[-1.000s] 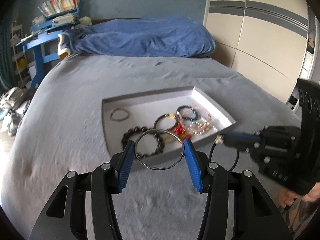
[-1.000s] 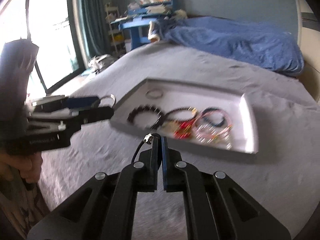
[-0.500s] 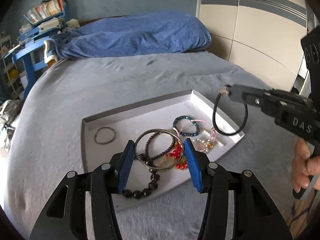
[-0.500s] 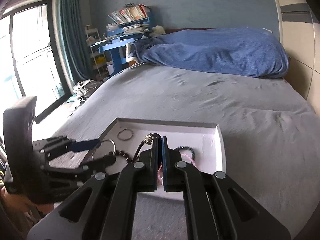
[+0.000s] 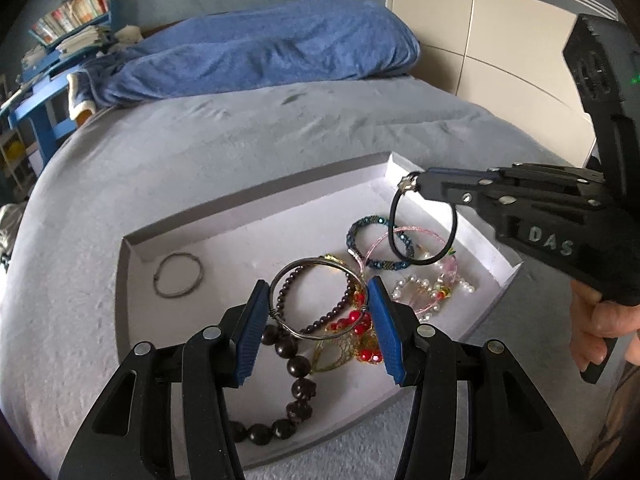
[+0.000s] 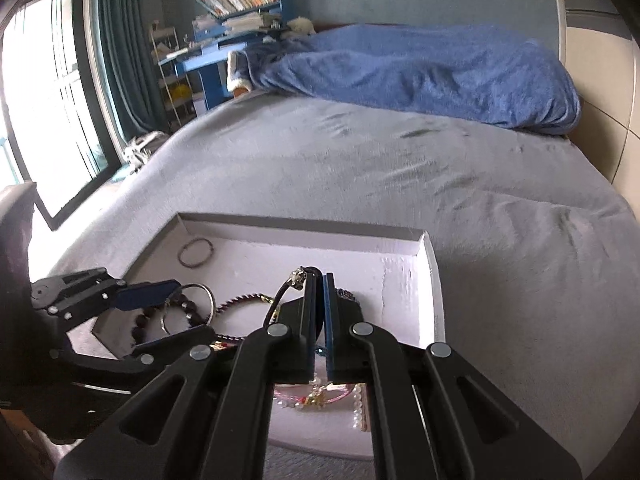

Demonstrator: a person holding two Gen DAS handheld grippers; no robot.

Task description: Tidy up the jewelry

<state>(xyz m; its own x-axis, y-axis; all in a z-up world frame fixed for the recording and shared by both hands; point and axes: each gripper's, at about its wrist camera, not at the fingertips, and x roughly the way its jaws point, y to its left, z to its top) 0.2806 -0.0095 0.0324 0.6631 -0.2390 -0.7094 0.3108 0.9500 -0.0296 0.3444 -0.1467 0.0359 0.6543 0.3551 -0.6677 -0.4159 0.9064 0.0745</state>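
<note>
Our left tool (image 5: 318, 320) clamping a wire bangle (image 5: 318, 299) lying flat, our right tool (image 6: 318, 280) pinching a black cord loop (image 5: 424, 224) hanging down over the tray (image 5: 256, 200), its hang seen only from the left wrist

At the lower middle of the right wrist view, the right tool (image 6: 319, 292) hides most of the tray's (image 6: 434, 280) bracelets; the dark bead bracelet (image 5: 294, 364) partly vanishes behind the left tool (image 5: 316, 312) in the left wrist view
</note>
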